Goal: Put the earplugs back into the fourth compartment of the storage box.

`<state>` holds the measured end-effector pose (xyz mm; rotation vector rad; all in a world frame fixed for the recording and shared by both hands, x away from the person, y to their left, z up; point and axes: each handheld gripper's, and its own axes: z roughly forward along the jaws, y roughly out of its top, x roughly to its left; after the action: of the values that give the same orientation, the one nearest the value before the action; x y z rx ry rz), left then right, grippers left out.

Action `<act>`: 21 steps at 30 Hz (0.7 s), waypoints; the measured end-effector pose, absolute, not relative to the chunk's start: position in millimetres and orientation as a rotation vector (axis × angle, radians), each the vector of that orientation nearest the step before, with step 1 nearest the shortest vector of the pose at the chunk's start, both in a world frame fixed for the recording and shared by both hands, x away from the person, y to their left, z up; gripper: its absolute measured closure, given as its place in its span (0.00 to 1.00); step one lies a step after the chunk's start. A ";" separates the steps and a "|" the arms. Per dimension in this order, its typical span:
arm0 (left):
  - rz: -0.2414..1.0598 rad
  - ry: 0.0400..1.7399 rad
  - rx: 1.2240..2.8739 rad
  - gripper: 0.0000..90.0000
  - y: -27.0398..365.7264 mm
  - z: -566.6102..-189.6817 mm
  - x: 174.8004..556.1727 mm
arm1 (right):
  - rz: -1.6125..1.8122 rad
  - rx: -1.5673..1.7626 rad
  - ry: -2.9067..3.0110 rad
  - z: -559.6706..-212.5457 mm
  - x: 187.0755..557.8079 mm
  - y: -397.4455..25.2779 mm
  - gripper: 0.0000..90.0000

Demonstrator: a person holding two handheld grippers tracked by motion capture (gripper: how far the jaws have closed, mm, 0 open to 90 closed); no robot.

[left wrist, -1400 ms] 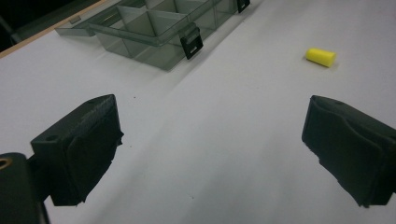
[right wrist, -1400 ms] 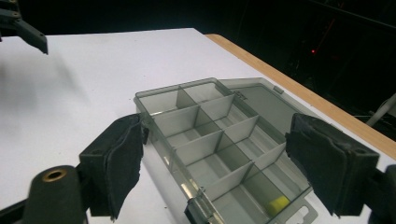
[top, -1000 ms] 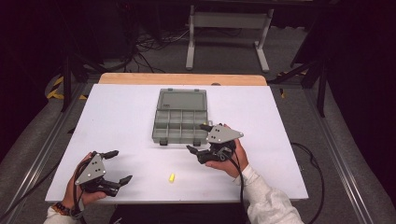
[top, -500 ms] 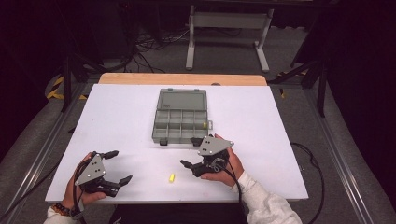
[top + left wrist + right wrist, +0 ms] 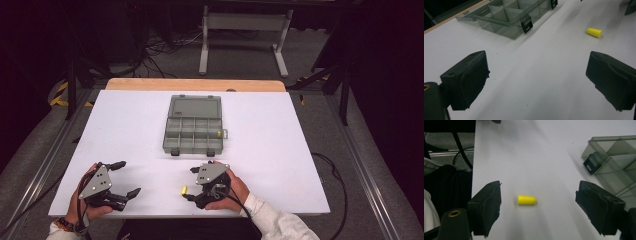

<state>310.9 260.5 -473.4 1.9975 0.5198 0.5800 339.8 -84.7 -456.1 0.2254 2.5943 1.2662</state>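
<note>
Resting near the front edge of the white desk (image 5: pixel 280 150), two hand-held grippers are sitting low over the surface. The left gripper (image 5: pixel 124 178) is lying toward the front left corner, held in the person's left hand (image 5: pixel 82 200), with its jaws spread wide apart and nothing between them; in the left gripper view those two black jaws are standing far to either side over bare desk. The right gripper (image 5: pixel 190 183) is sitting near the middle of the front edge, held in the person's right hand (image 5: pixel 235 192), and it is pointing leftward along the desk. Its jaws are also standing wide apart.

A small yellow earplug (image 5: pixel 527 200) is lying on its side on the desk between those open jaws, touching neither one, closer to the jaw on the left of the right gripper view. From above, the earplug is showing just left of the right gripper, close to the front edge.

Farther back, around the middle of the desk, a grey translucent compartment box (image 5: pixel 192 135) is lying open with its lid folded back flat toward the far edge.
</note>
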 end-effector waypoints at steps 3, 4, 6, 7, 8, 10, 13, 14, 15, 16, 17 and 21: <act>0.582 0.516 1.999 0.06 260.8 -472.9 310.7 | 1.245 0.209 2.625 -463.0 339.1 -79.4 0.26; 0.582 0.516 1.999 0.06 260.8 -472.9 310.7 | 1.245 0.209 2.625 -463.0 339.1 -79.4 0.26; 0.583 0.519 2.000 0.06 260.3 -473.0 310.6 | 1.253 0.211 2.641 -465.6 339.9 -76.3 0.27; 0.583 0.514 2.001 0.06 260.3 -472.8 310.5 | 1.244 0.213 2.645 -467.0 340.5 -74.9 0.28; 0.582 0.514 2.001 0.06 260.4 -472.9 310.5 | 1.243 0.215 2.651 -468.1 341.0 -74.2 0.29; 0.580 0.517 1.999 0.06 260.4 -473.2 310.8 | 1.230 0.219 2.659 -470.0 342.5 -73.1 0.32; 0.581 0.517 1.997 0.06 260.5 -473.0 310.7 | 1.230 0.236 2.671 -472.2 344.4 -71.3 0.34; 0.581 0.516 2.000 0.06 260.6 -472.9 310.4 | 1.217 0.231 2.676 -472.9 344.9 -71.2 0.35; 0.581 0.516 2.000 0.06 260.6 -472.9 310.4 | 1.225 0.230 2.682 -473.6 345.0 -70.7 0.35; 0.581 0.514 2.003 0.06 260.8 -472.9 310.6 | 1.225 0.230 2.682 -473.6 345.0 -70.7 0.35; 0.579 0.515 1.998 0.06 261.1 -473.2 311.0 | 1.214 0.227 2.688 -474.2 344.5 -69.7 0.36; 0.579 0.515 1.997 0.06 261.2 -473.0 311.1 | 1.200 0.222 2.715 -478.0 344.7 -63.9 0.43</act>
<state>311.1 261.2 -473.0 1.9974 0.5151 0.5790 344.7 -63.9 -478.0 0.2218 2.7151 1.1999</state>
